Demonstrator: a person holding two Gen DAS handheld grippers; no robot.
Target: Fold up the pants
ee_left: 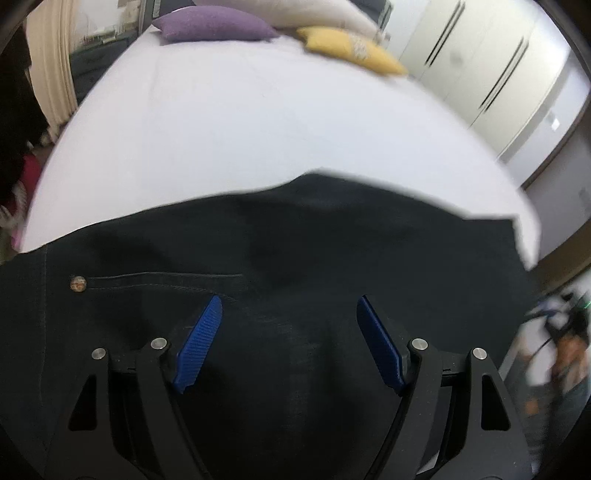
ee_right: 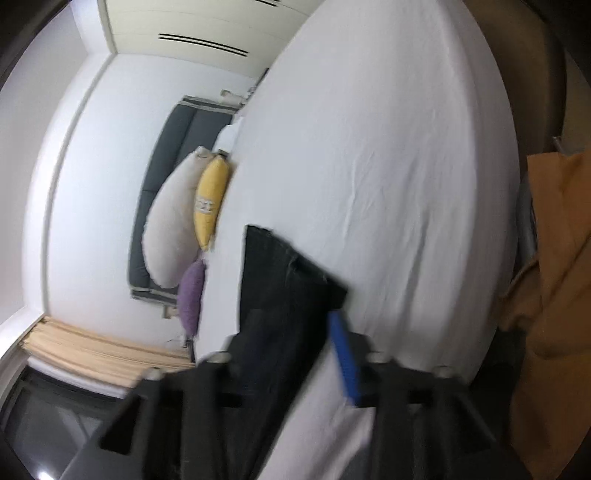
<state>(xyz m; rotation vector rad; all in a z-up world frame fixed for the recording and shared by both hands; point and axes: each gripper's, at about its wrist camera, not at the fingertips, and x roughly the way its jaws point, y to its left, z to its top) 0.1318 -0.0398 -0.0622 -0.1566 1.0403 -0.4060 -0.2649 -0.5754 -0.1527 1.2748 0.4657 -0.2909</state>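
The pants (ee_left: 258, 258) lie flat on the bed (ee_left: 240, 122), dark denim spread out, presumably to give a smooth surface for folding. The left hand-held gripper (ee_left: 288, 332) hangs over the pocket area, jaws apart, nothing gripped. The right hand-held gripper (ee_right: 291, 347) is released; cloth lies between its blurred jaws, unpinched. The rivet (ee_left: 78, 283) carries no legible writing; the yellow pillow (ee_right: 210, 199) bears an unreadable mark

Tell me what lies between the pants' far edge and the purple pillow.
Only bare white sheet. The left wrist view shows it unbroken from the pants up to the purple pillow. The yellow pillow sits off to the right.
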